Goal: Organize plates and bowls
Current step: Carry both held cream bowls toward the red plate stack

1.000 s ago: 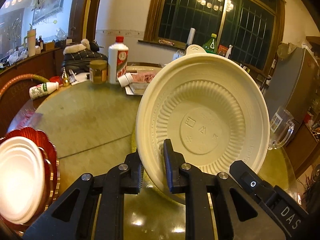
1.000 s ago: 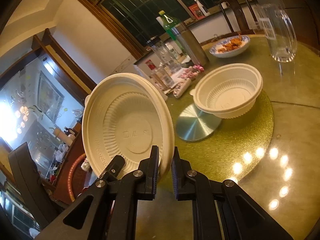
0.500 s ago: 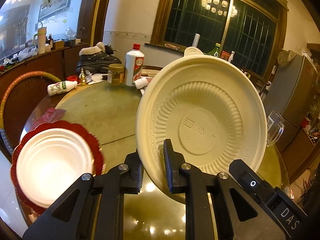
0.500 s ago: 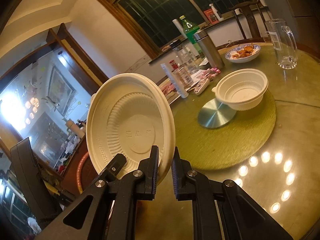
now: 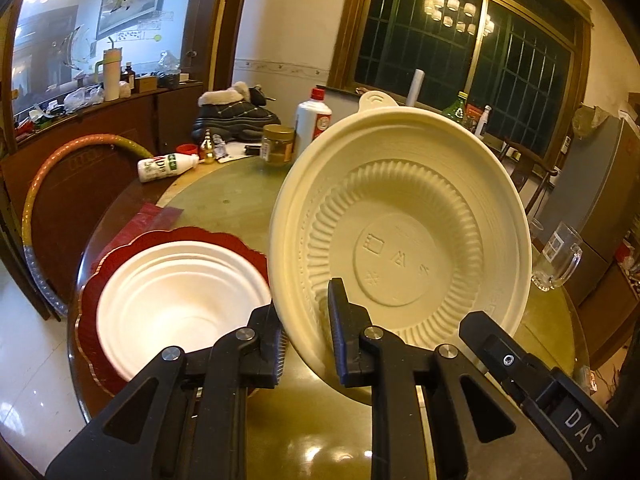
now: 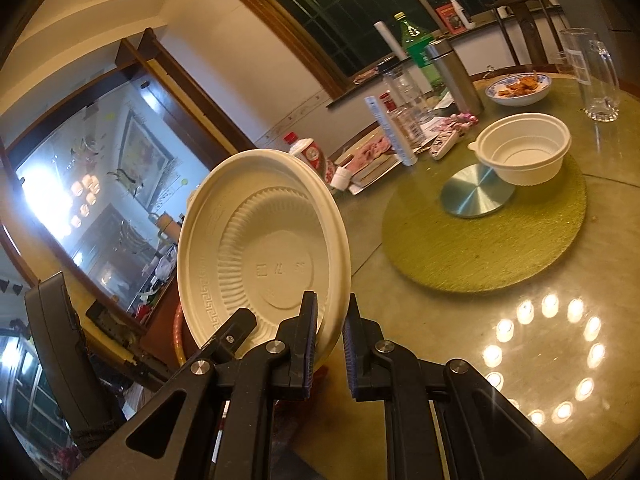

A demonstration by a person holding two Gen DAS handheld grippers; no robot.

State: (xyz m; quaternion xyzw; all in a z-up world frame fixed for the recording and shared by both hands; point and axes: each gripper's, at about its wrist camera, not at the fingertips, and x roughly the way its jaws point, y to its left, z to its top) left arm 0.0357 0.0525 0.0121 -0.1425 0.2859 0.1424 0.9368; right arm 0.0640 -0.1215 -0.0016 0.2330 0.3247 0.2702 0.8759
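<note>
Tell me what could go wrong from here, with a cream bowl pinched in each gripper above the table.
1. Both grips are thin: the left gripper and right gripper each pinch only the rim of a tilted cream bowl, which could pivot or slip.
2. The white bowl stack on the red plate sits near the table edge; a nudge might push it off.

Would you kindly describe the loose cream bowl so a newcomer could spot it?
On the round table, find the green woven mat. The cream bowl sits upright at its far edge, overlapping a silver disc; unlike the plate of food behind, it is empty.
</note>
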